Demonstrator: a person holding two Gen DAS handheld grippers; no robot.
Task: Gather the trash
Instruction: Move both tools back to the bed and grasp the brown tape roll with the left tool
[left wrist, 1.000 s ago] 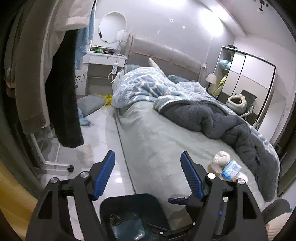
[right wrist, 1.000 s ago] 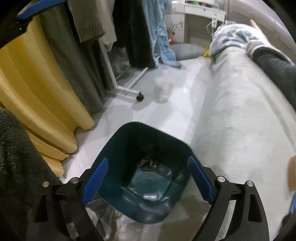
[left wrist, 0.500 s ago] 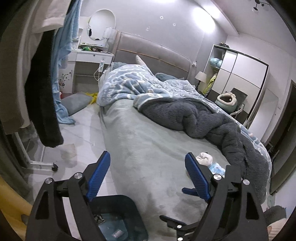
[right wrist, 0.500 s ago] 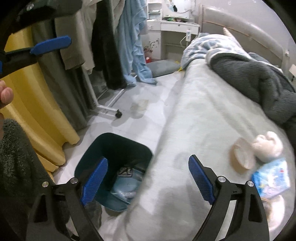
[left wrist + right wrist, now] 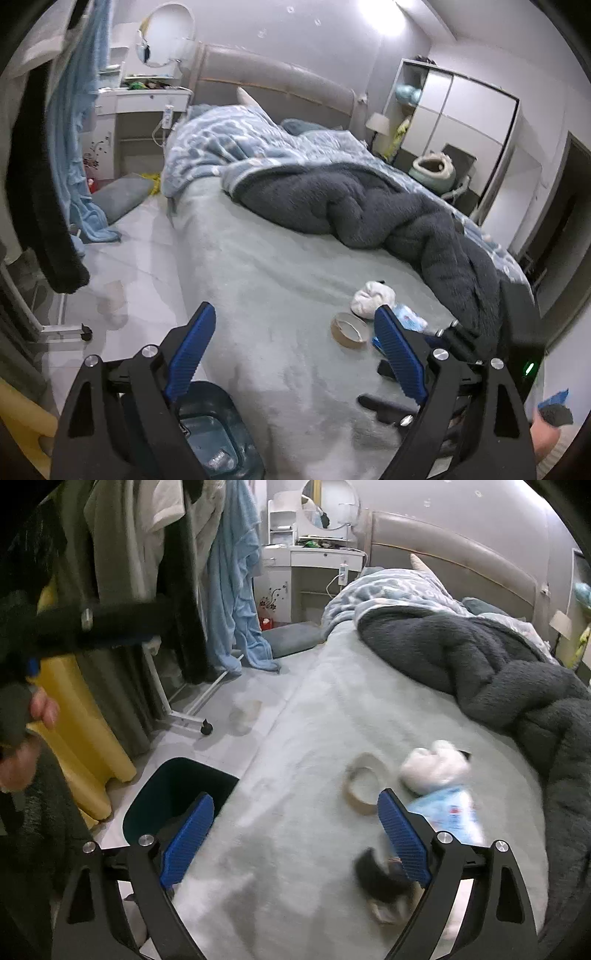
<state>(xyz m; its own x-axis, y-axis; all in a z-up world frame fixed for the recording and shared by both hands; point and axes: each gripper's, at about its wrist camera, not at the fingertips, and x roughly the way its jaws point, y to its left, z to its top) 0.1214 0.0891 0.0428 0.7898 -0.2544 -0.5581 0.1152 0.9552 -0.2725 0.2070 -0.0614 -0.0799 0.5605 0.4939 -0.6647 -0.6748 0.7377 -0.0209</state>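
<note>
Left tool (image 5: 291, 347), jaws opening and empty; right tool (image 5: 295, 830) spread, empty. Trash lies near the bed's (image 5: 258, 266) foot edge: tape ring (image 5: 364, 782), white wad (image 5: 432, 766), blue packet (image 5: 450, 808). Straddle one item fully before closing; bin (image 5: 177, 790) stands beside the bed.

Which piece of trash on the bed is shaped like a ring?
The tape roll: a flat tan hoop with a hole. The white wad is a crumpled lump, and the blue packet is a soft pack.

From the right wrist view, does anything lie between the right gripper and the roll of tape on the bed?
Nothing visible: only bare bed cover separates the open right gripper from the roll of tape.
</note>
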